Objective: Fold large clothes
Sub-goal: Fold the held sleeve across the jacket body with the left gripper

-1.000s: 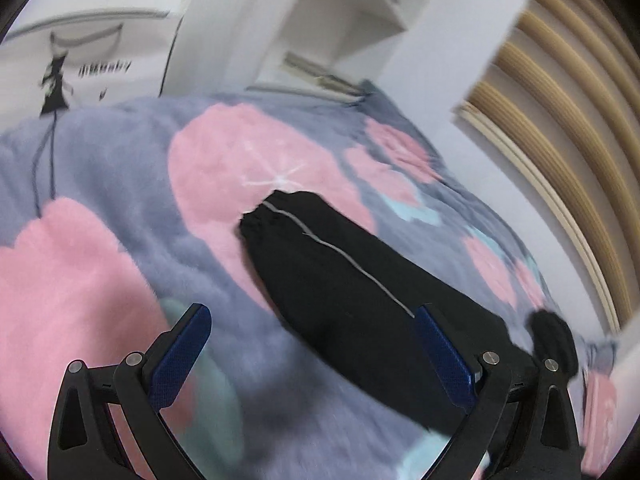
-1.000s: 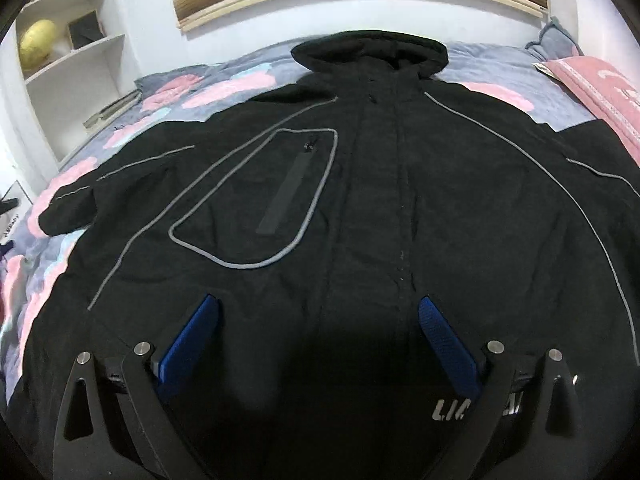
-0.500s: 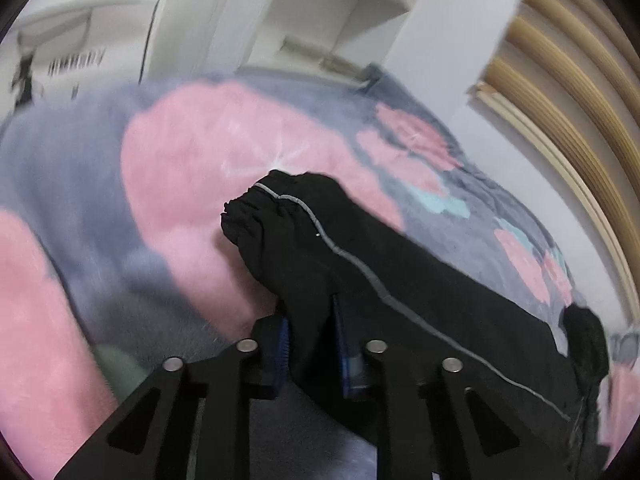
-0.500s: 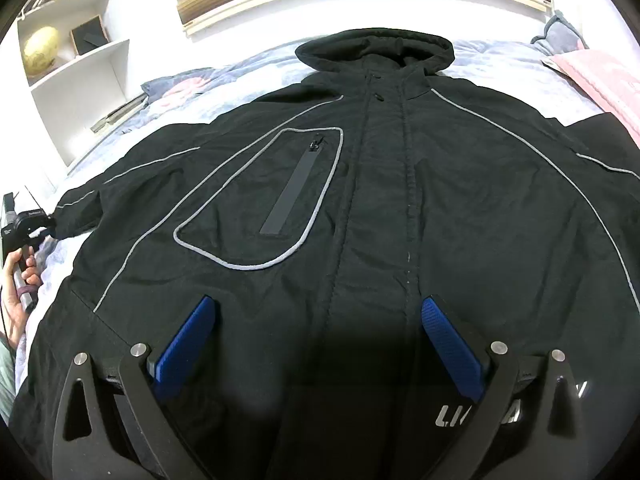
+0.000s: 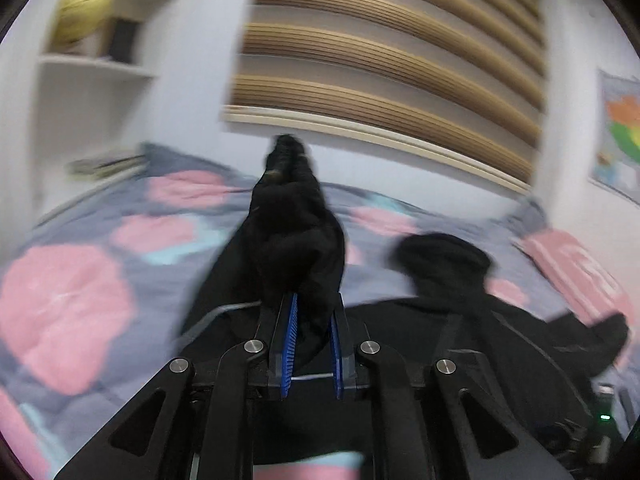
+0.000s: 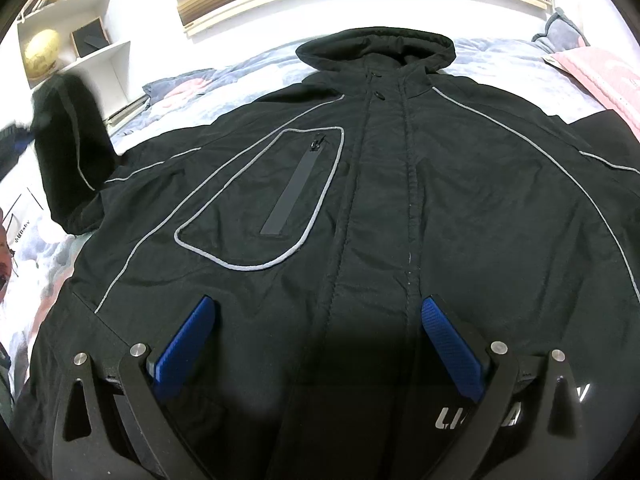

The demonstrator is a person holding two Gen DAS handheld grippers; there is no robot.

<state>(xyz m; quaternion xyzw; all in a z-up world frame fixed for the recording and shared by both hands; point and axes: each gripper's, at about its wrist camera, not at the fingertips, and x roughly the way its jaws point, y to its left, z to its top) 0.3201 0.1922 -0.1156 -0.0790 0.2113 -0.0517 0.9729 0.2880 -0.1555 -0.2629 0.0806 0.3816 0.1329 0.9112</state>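
Observation:
A large black hooded jacket (image 6: 400, 208) with grey piping lies face up on the bed, hood (image 6: 376, 50) toward the headboard. My left gripper (image 5: 314, 320) is shut on the jacket's left sleeve (image 5: 294, 236) and holds it lifted off the bed; the raised sleeve also shows in the right wrist view (image 6: 70, 136). My right gripper (image 6: 320, 320) is open and empty, hovering just above the jacket's lower front near the zipper. The jacket's hood also shows in the left wrist view (image 5: 440, 256).
The bed carries a grey blanket with pink flowers (image 5: 68, 312). A pink pillow (image 6: 608, 76) lies at the far right. White shelves with a yellow globe (image 6: 40, 52) stand at the left. A slatted wooden headboard (image 5: 392, 52) is behind the bed.
My left gripper closed on the sleeve cuff, then lifted it and swung it up and toward the jacket body. My right gripper stayed open, nearly still over the jacket.

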